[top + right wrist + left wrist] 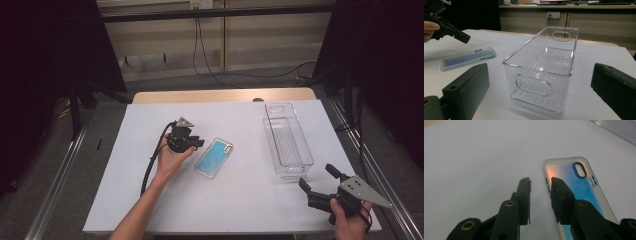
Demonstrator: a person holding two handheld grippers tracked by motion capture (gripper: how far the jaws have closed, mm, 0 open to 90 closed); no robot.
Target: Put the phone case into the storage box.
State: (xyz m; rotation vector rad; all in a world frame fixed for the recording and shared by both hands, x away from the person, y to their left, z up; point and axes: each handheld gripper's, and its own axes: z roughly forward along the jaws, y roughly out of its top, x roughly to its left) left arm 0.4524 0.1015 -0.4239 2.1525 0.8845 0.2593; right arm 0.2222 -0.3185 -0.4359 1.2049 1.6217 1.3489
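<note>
— Looking from here, I see the left gripper [196, 142] at about nine o'clock of the phone case [214, 158], very near its top edge. The jaws are a little apart and nothing is between them. One jaw stands over the white sheet [150, 200], the other jaw is over the long edge of the case, but they do not press on it.

— And the case itself, where does it lie?

— It lies flat near the middle of the table, blue side up, with the camera hole at its far end, toward one o'clock. In the left gripper view the case [579, 187] has an orange glow at one corner, and the sheet [474, 157] around it is bare.

— What about the other hand?

— The right gripper [317, 181] is at five o'clock of the table, near the front edge. Its jaws are wide apart and hold nothing. It points toward eleven o'clock, at the clear plastic bin [287, 140], which is just beyond it, not touching. In the right gripper view the bin [544, 72] stands upright between the two jaws, with an oval handle hole in the near wall. The case [466, 58] is at ten o'clock of the bin, well apart.
</note>
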